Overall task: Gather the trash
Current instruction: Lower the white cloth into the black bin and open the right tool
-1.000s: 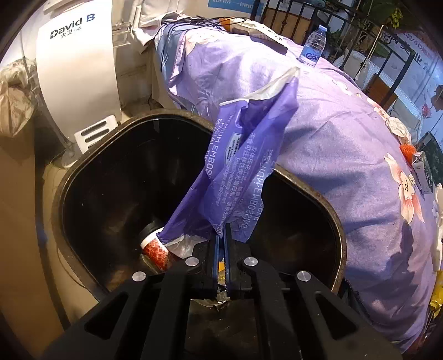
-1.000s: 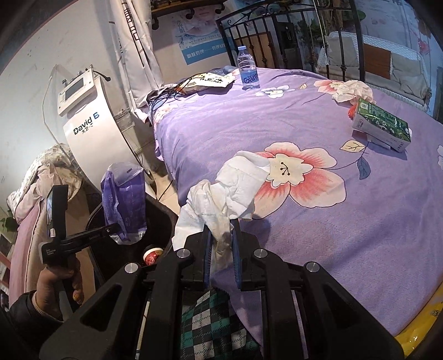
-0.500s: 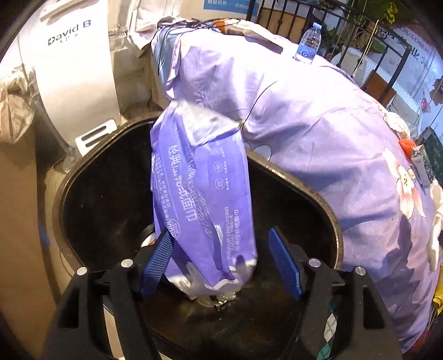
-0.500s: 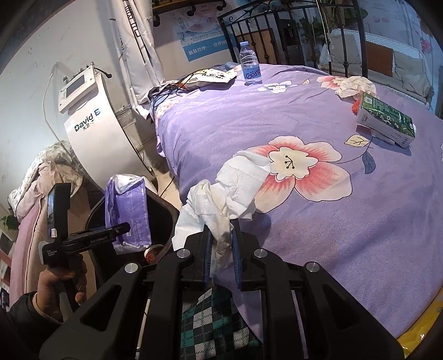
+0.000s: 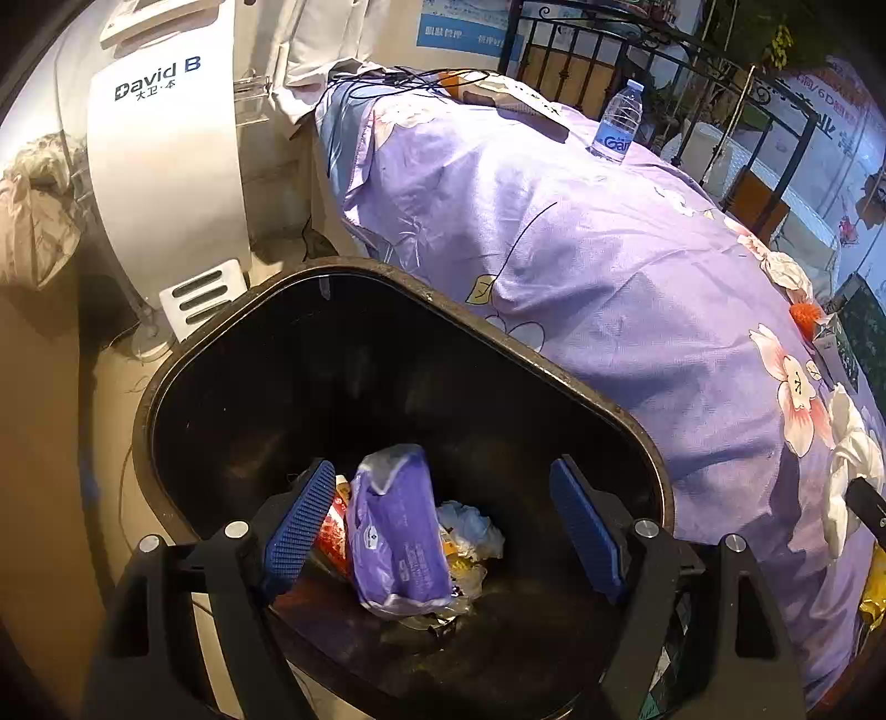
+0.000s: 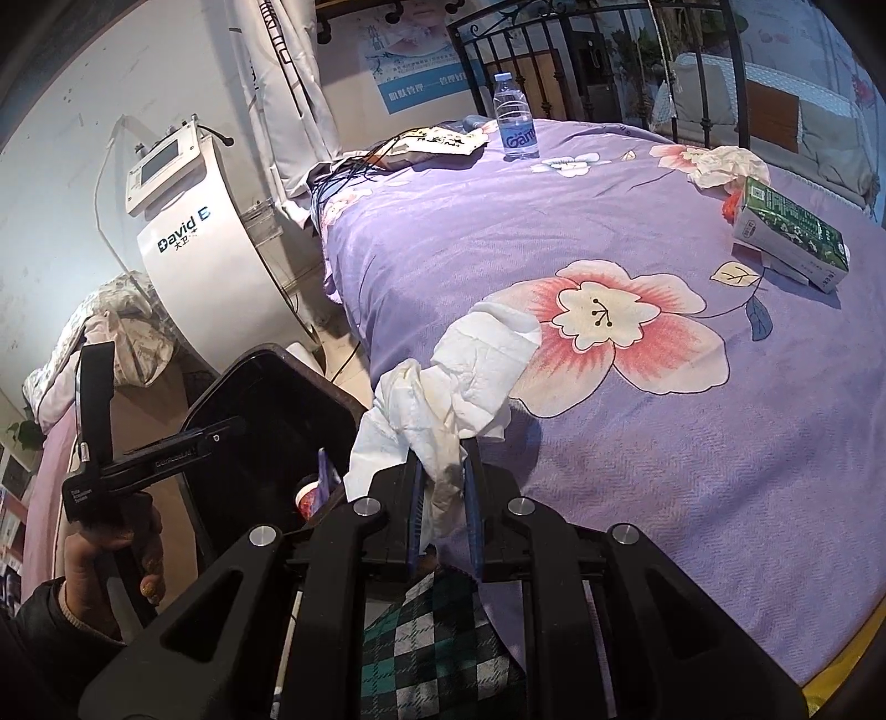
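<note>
Left tongs (image 5: 443, 523) hang over the mouth of the black plastic trash bin (image 5: 232, 338), and their blue ribbed pads (image 5: 302, 518) are spreading apart with nothing pressed between them. Below the gap, the purple plastic wrapper pack (image 5: 396, 543) lies on the bin's bottom, free of my grip, resting among a red printed cup (image 5: 332, 531) and some crumpled pale scraps (image 5: 470, 526).

My right tongs (image 6: 443, 487) are clamped narrow on a crumpled, stained white tissue (image 6: 443, 399), which sticks up from between the pads at the near edge of the bed. That bed, under its purple flowered bedspread (image 6: 637, 443), stands just beside the bin. Farther back on the bedspread lie a green and white carton (image 6: 792, 232) and, near it, another wad of white tissue (image 6: 720, 163); a clear water bottle with a blue label (image 6: 515, 124) stands upright toward the black metal headboard (image 6: 581, 33). Past the bin, against the wall, stands a curved white machine marked "David B" (image 6: 188, 255). In the right wrist view my left hand (image 6: 111, 559) grips the handle of the left tongs beside the bin.
</note>
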A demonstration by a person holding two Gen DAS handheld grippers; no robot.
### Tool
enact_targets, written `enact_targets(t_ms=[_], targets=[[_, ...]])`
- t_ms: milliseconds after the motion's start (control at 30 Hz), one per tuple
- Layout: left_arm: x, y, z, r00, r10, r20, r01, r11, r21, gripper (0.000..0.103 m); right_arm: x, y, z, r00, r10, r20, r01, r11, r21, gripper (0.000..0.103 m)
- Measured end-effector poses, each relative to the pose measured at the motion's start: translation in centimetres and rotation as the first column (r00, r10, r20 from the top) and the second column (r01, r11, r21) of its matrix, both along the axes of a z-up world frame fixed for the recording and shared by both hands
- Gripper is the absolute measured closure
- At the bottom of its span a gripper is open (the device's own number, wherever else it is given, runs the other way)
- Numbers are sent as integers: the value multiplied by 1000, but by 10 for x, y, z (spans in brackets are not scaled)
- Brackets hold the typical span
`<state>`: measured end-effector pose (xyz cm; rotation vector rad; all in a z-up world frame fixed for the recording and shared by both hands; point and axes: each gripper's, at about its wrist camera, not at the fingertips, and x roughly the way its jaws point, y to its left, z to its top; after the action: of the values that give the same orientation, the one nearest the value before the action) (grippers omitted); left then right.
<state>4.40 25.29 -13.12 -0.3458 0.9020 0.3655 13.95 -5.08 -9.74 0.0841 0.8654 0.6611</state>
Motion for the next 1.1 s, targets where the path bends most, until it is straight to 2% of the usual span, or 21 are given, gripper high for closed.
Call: enact_targets(t_ms=[200,400,567,767,933,1100], targets=[[0,8,5,999,29,25,-29,1000,-8,25,0,17,-1,998,56,-8,-56,998,5,89],[-3,24,21,995,76,61,-78,996,38,25,-5,50,0,987,160,-11,-160,987,14,89],[-10,43,34,986,131,99,-136,989,49,21,-18,94,-7,957,288,-26,-287,958,18,89],[-14,56,37,982,159,103,-165,985,58,21,-30,135,-25,908,407,-97,-404,914,44,89],[-15,63,37,980,166,106,-172,984,53,21,-33,161,-38,880,454,-140,-454,890,36,89],[-13,65,37,980,165,110,-172,984,52,21,-29,176,-48,869,464,-172,-466,884,35,89]])
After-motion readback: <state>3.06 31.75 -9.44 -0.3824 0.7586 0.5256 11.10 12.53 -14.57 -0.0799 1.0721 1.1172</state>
